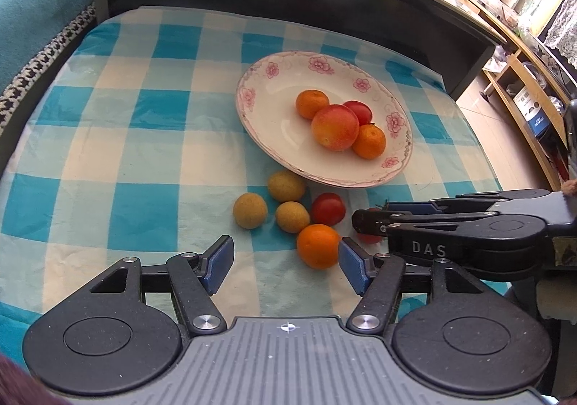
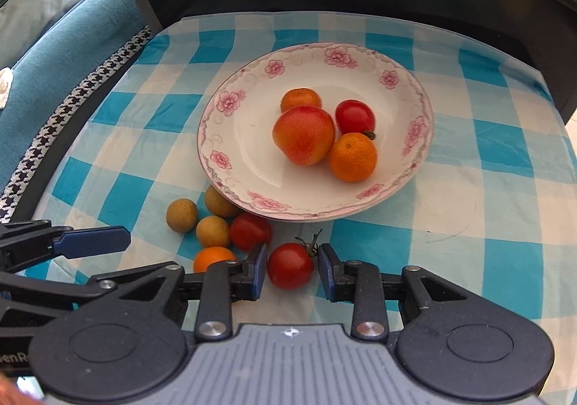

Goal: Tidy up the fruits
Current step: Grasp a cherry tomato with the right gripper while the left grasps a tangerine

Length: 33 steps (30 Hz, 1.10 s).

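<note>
Fruits, sorted by size. Floral plate (image 2: 230, 138), centre of checked cloth (image 2: 487, 188): holds one large peach-coloured fruit (image 2: 304, 134), two mandarins, one tomato. Loose group on the cloth at the plate's 7 o'clock: mandarin (image 1: 317, 245), red tomato (image 1: 327, 208), stemmed tomato (image 2: 290, 270), three tan longan-like fruits (image 1: 250, 209).

Right gripper (image 2: 292, 273): jaws narrow, flanking the stemmed tomato; firm contact cannot be confirmed. Risk: soft skin bruises, or it slips out.

Left gripper (image 1: 285, 262): spread, mandarin at its 3 o'clock pad (image 1: 351, 262). Risk: off-centre closing rolls it into neighbours; grippers crowd each other.
</note>
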Each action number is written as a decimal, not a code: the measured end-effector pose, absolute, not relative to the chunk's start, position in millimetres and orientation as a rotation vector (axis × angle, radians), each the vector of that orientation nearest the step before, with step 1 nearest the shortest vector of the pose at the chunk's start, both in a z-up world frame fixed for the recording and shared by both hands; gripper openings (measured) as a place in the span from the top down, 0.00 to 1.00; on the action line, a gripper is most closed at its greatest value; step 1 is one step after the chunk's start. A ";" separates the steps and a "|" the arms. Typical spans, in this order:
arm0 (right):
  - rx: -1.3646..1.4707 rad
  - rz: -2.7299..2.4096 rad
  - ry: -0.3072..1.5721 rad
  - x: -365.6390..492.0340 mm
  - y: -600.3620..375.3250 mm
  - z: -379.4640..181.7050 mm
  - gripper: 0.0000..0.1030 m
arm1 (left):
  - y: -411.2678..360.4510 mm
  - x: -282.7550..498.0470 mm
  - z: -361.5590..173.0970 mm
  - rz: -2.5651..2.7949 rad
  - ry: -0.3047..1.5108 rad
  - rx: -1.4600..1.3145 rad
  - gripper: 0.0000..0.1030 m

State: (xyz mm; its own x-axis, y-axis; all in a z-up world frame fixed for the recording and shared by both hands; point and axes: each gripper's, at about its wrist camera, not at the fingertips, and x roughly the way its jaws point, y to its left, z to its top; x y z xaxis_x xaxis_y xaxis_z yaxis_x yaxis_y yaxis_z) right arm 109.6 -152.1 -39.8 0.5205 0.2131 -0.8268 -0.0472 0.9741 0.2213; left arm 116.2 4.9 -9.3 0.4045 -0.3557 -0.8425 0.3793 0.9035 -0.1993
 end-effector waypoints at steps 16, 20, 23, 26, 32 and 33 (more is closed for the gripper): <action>0.234 0.115 1.014 92.3 -184.0 -40.6 0.69 | -28.1 126.1 -36.8 -0.430 1.059 0.030 0.46; 0.232 0.110 1.026 93.2 -182.5 -42.2 0.69 | -32.4 119.5 -36.4 -0.460 1.066 0.066 0.59; 0.226 0.104 1.039 93.6 -181.2 -43.7 0.69 | -31.8 113.7 -36.0 -0.471 1.074 0.083 0.61; 0.213 0.100 1.039 91.9 -178.7 -44.4 0.69 | -28.8 110.6 -34.7 -0.469 1.073 0.088 0.61; 0.198 0.099 1.039 82.8 -178.8 -42.3 0.70 | -25.7 108.4 -31.7 -0.468 1.073 0.091 0.62; 0.197 0.098 1.039 81.3 -179.6 -41.5 0.70 | -25.7 107.0 -30.3 -0.472 1.072 0.093 0.62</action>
